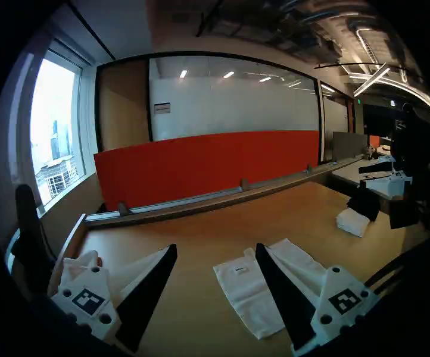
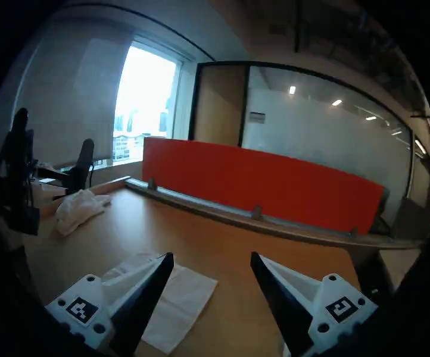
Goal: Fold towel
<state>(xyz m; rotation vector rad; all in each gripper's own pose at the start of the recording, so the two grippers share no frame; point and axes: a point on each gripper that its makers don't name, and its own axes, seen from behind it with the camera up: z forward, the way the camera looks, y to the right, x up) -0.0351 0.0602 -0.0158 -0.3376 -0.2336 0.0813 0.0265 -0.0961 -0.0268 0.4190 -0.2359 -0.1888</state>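
**Wooden desk (image 1: 274, 217), white towel (image 1: 248, 291) lying ready for a fold**

Bare wood is stretching back to an orange divider (image 1: 215, 160), and the towel is lying flat near the front edge, just under both tools. The left gripper (image 1: 215, 247) and right gripper (image 2: 211, 256) are hovering with fingers spread, pinching nothing. For a clean fold, each is probably needing one near corner, lifting evenly. Open wood beyond is giving room. A crumpled cloth pile (image 2: 78, 209) and a folded towel (image 1: 353, 221) are sitting well apart.
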